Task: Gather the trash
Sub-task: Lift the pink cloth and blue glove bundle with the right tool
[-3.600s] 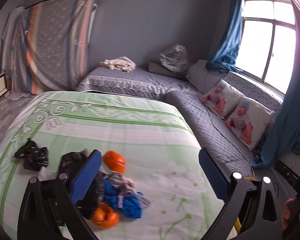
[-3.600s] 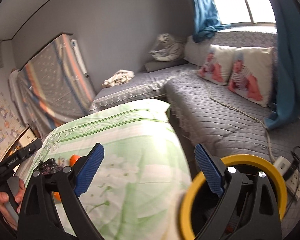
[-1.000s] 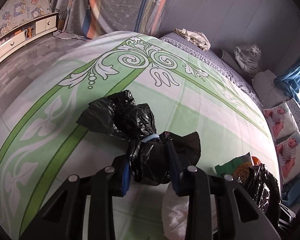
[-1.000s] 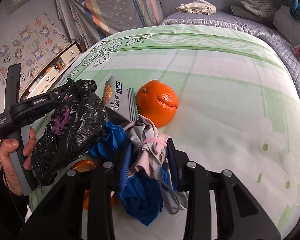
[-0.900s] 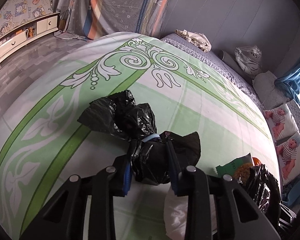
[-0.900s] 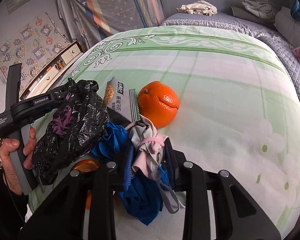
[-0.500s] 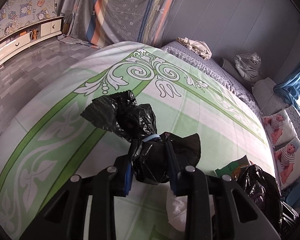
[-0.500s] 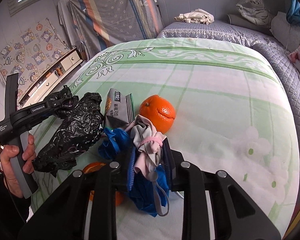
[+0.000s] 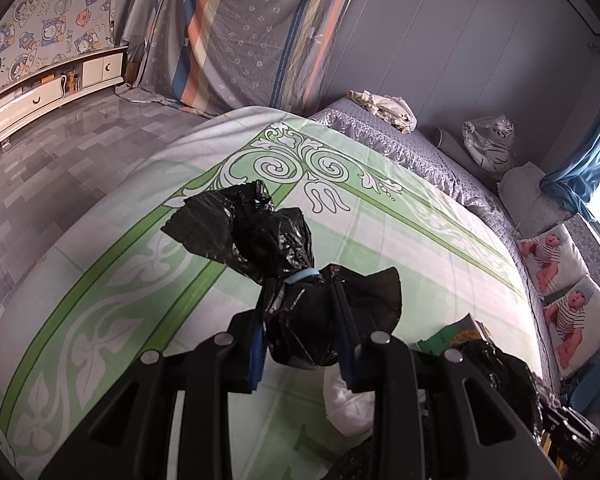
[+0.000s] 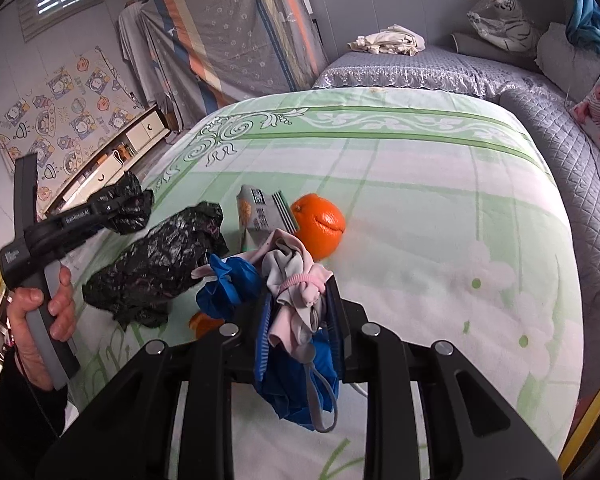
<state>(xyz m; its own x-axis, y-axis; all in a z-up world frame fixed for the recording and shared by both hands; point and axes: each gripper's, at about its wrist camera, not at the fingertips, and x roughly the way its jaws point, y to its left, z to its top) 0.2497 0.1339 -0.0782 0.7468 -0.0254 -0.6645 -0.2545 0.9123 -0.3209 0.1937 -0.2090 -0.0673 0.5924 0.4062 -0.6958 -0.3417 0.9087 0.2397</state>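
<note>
Two grippers over the green-patterned bedspread (image 10: 440,208). Left gripper (image 9: 300,344): fingers pinching a black plastic bag (image 9: 284,264), lifted off the bedspread. Right gripper (image 10: 298,320): jaws just closed further, clamping a grey-pink cloth bundle (image 10: 296,280) above the bedspread. Orange (image 10: 320,222) on the bedspread just beyond.

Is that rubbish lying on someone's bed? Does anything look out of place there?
Yes. A whole orange, a snack packet and a crumpled black bag lie scattered on the green floral bedsheet, odd for a bed.
</note>
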